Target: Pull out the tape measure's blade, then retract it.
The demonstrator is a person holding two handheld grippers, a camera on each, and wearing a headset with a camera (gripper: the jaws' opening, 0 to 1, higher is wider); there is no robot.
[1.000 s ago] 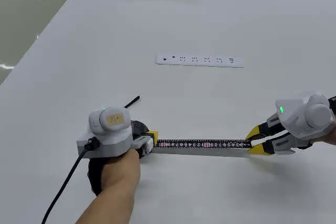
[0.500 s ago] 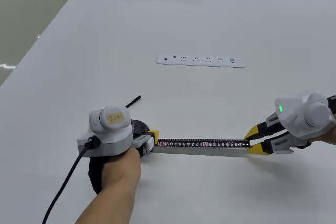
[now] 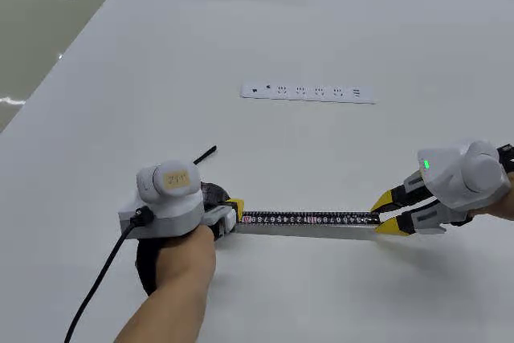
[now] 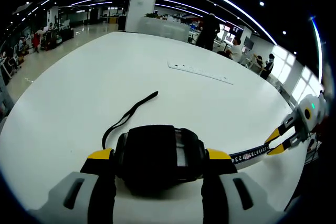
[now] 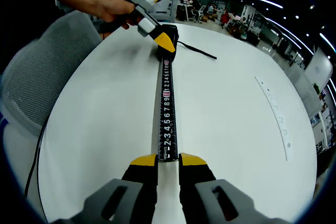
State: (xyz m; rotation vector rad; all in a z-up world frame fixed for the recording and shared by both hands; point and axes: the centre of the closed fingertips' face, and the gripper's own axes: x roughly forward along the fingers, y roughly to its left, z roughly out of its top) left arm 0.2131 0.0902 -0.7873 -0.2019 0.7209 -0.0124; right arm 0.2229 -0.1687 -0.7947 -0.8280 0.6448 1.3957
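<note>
- Open-plan office, ceiling light strips overhead, people far off.
- Broad white worktop [image 3: 241, 30], with a long white power strip [image 3: 308, 92] lying mid-surface.
- Round black tape measure case [image 4: 152, 140] resting on the worktop, clamped in the fingers of the left gripper [image 4: 157, 157].
- Dark numbered metal blade [image 3: 309, 219] drawn out flat, its tip pinched by the right gripper [image 5: 168, 159].
- Probably at the end of the pull; next, easing the tip back toward the case.

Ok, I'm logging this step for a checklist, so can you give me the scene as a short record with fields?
left gripper: shut on the tape measure case
right gripper: shut on the blade's end
blade: pulled out, stretched between the grippers over the table
strap: loose on the table beyond the case
power strip: farther back, untouched
</note>
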